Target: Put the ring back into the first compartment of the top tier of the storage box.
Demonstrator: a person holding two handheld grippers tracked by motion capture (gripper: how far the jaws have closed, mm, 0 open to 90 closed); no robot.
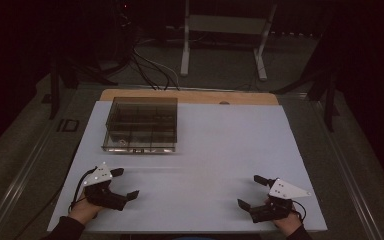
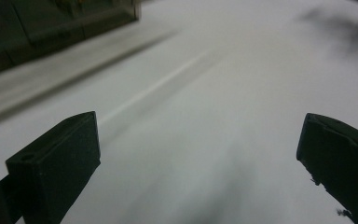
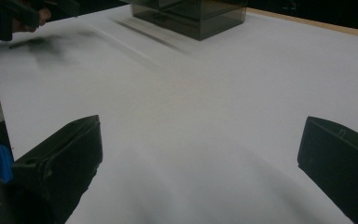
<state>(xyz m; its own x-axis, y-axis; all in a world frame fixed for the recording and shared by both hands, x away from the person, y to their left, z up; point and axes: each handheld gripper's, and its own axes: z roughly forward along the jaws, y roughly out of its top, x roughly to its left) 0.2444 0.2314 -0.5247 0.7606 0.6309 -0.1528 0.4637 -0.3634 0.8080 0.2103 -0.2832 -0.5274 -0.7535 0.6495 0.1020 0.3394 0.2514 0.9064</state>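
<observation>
A dark see-through compartment box (image 1: pixel 141 125) stands on the white table top (image 1: pixel 215 145) at the back left; its corner (image 2: pixel 51 23) also appears in the left gripper view, and the box (image 3: pixel 191 14) sits far ahead in the right gripper view. My left gripper (image 1: pixel 125 183) rests near the front left edge, held by a hand, its jaws wide apart with nothing between them (image 2: pixel 200 163). At the front right my right gripper (image 1: pixel 250 191) is likewise open and empty (image 3: pixel 200 163). Both sit well short of the box.
A wooden strip (image 1: pixel 190 96) edges the table's far side. Beyond it stand the legs of a metal frame (image 1: pixel 222 45) and loose cables (image 1: pixel 150 70) on the dark floor. Bare white surface lies between the grippers and right of the box.
</observation>
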